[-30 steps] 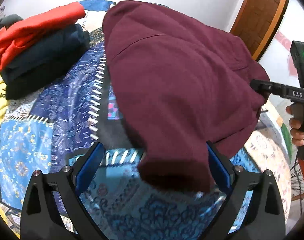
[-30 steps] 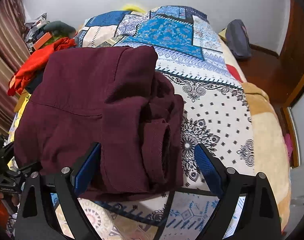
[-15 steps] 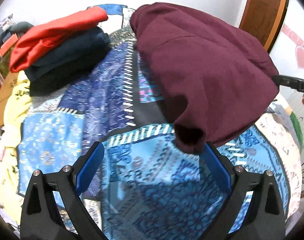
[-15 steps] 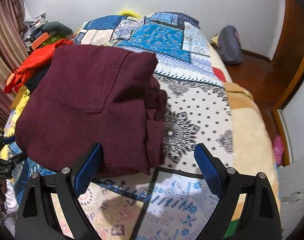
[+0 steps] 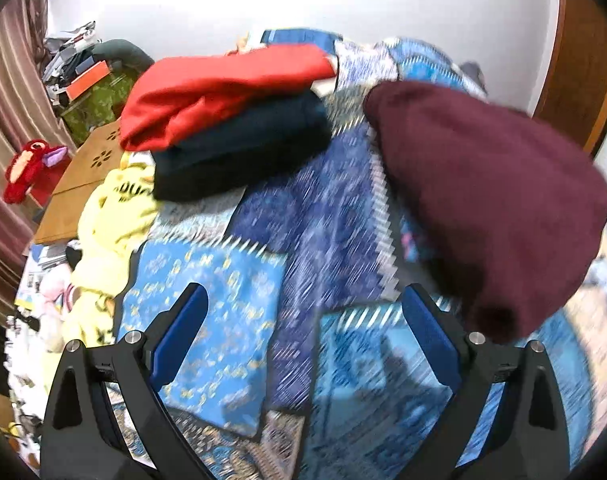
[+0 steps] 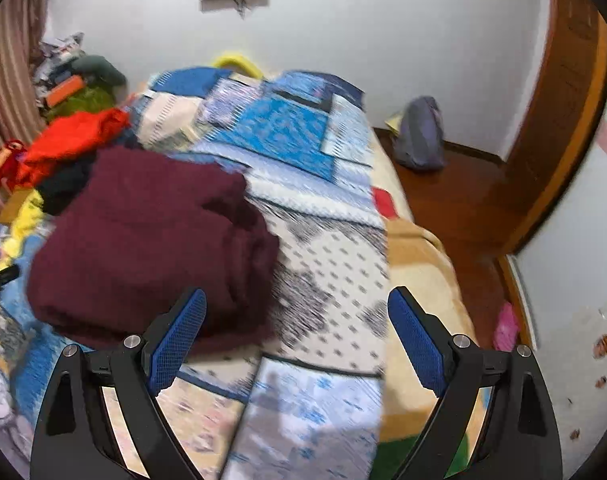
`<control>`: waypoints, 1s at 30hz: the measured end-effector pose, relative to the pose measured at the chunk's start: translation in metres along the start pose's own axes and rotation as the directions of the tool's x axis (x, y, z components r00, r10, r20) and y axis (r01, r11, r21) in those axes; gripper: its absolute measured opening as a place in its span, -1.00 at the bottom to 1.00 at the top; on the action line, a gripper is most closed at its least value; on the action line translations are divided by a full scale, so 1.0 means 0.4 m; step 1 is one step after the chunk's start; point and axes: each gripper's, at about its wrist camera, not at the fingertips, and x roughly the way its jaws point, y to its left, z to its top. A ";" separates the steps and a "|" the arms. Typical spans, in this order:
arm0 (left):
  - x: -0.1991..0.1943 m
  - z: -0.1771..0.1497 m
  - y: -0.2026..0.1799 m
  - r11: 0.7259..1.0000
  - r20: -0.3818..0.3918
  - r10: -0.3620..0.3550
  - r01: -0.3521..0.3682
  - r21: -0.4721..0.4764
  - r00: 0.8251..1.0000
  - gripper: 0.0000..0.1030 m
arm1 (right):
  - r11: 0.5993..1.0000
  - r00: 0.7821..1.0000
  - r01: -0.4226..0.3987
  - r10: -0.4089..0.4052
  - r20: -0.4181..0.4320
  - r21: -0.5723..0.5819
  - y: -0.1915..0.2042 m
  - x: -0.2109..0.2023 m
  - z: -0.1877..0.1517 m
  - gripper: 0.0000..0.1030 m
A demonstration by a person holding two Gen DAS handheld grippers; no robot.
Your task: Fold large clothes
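Evidently the maroon garment (image 6: 151, 248) has been left folded on the patterned bedspread (image 5: 231, 320), near the stacked red and dark clothes (image 5: 231, 120), since the left gripper (image 5: 303, 344) and right gripper (image 6: 297, 338) are both held wide apart and empty above the bed.

Both grippers same build: left gripper (image 5: 303, 328) and right gripper (image 6: 297, 328) have matte black triangular-cutout finger arms, silver round screw heads at the pivots, blue mesh-textured pads (image 6: 175, 340).
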 end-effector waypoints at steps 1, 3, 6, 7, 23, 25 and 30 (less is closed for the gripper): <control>-0.004 0.018 -0.007 1.000 0.014 -0.014 0.014 -0.007 1.000 0.92 | 1.000 1.000 -0.024 0.024 0.008 -0.003 0.010 -0.003 0.009 0.78; -0.020 0.049 -0.025 0.999 0.034 -0.044 0.045 -0.017 0.998 0.92 | 0.997 0.997 -0.079 0.079 0.017 -0.006 0.033 0.006 0.038 0.78; -0.017 0.101 -0.044 0.993 0.051 -0.106 0.108 -0.042 0.993 0.92 | 0.989 0.989 -0.150 0.150 0.002 -0.005 0.057 0.035 0.067 0.78; -0.013 0.115 -0.049 0.990 0.050 -0.132 0.134 -0.053 0.990 0.92 | 0.983 0.983 -0.181 0.181 -0.011 -0.002 0.064 0.054 0.080 0.78; 0.260 0.158 -0.103 0.728 -0.163 -0.655 0.558 -0.399 0.738 0.92 | 0.813 0.754 -0.503 0.579 -0.310 0.294 -0.039 0.399 0.020 1.00; 0.282 0.163 -0.113 0.710 -0.180 -0.677 0.569 -0.415 0.714 0.92 | 0.786 0.722 -0.534 0.615 -0.316 0.310 -0.040 0.420 0.014 1.00; 0.327 0.181 -0.152 0.694 -0.219 -0.700 0.576 -0.432 0.679 0.92 | 0.750 0.675 -0.573 0.660 -0.328 0.330 -0.037 0.470 0.019 1.00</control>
